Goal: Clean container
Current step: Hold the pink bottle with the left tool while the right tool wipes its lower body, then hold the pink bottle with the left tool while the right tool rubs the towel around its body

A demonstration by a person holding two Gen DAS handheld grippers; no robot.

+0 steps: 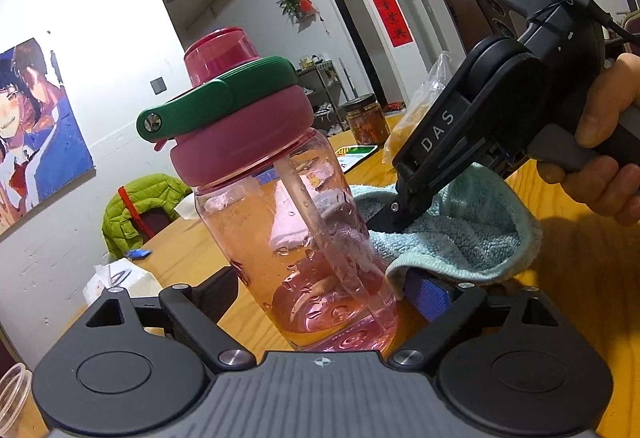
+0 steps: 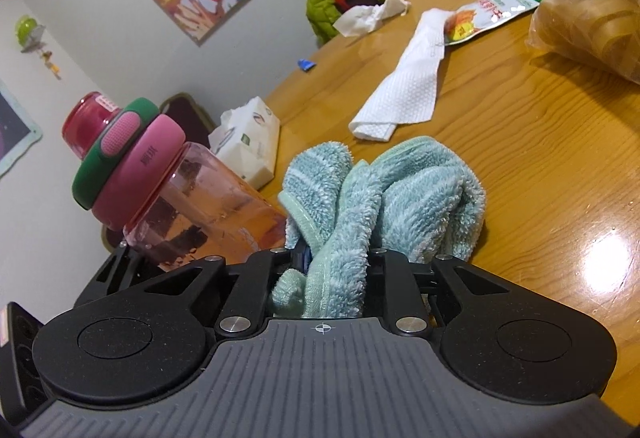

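Pink transparent plastic bottle point(image 1: 304, 238) stands between the spread, released left gripper point(image 1: 320, 302); right gripper point(image 2: 326, 270) clenches a teal terry cloth point(image 2: 384, 193) beside it on the wooden table point(image 2: 540, 157).

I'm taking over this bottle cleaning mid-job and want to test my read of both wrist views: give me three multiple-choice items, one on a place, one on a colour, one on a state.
1. Where does the pink water bottle stand?
A. between the left hand-held gripper's fingers
B. on the green jacket
C. inside the plastic bag

2. What colour is the bottle's carry handle?
A. blue
B. dark green
C. white

3. What is the right hand-held gripper doing?
A. standing open and empty
B. gripping the paper towel
C. clamped on the light blue cloth

Key: 1 A, since the left hand-held gripper has a finger on each side of the bottle's base; 2 B, since the loop over the pink lid is dark green; 3 C, since the cloth is bunched between its fingers.
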